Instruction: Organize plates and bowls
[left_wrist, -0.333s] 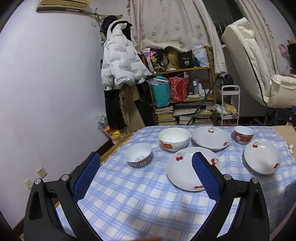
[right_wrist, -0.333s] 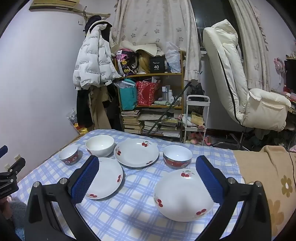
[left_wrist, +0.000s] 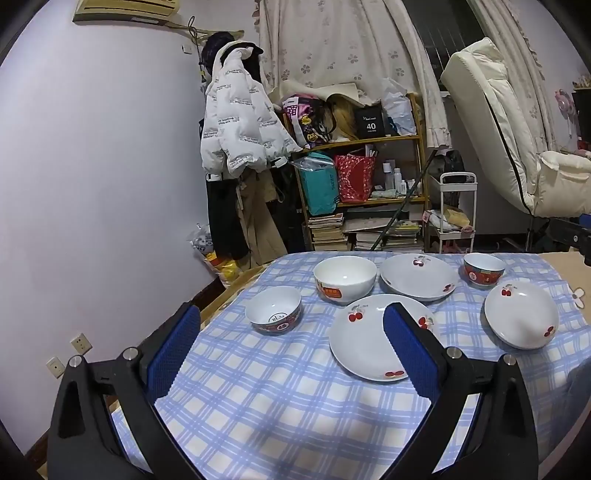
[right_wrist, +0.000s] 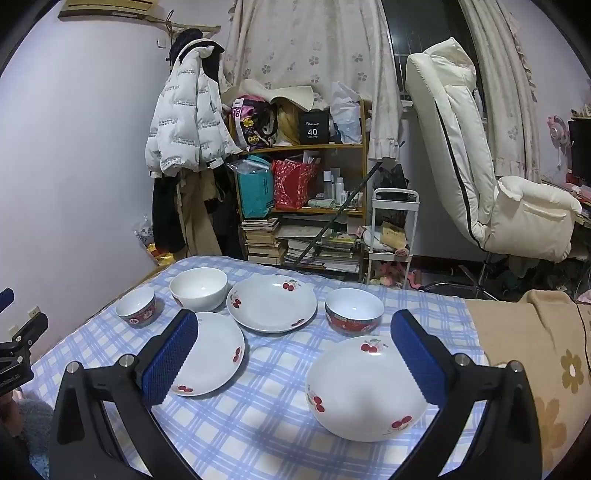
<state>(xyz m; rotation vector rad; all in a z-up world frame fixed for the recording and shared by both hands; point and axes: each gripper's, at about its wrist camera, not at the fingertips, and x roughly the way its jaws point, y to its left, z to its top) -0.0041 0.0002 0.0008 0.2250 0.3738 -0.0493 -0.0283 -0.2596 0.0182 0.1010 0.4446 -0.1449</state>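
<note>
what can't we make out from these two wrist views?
- Near plate, left wrist view: its right part is hidden behind a blue pad of the left tongs.
- Same plate, right wrist view: its left edge is hidden behind the right tongs.
- Print inside the small left bowl: too small to read.
- Table's near edge: cut off by both frames' bottoms.

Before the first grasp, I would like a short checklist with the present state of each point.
1. Left gripper open, nothing held: ok.
2. Right gripper open, nothing held: ok.
3. Three cherry plates, nearest one, lying separate, none stacked: ok.
4. Three bowls upright, white bowl included: ok.
5. Checked tablecloth clear between grippers and dishes: ok.
6. Chips or cracks on rims: cannot tell.
</note>
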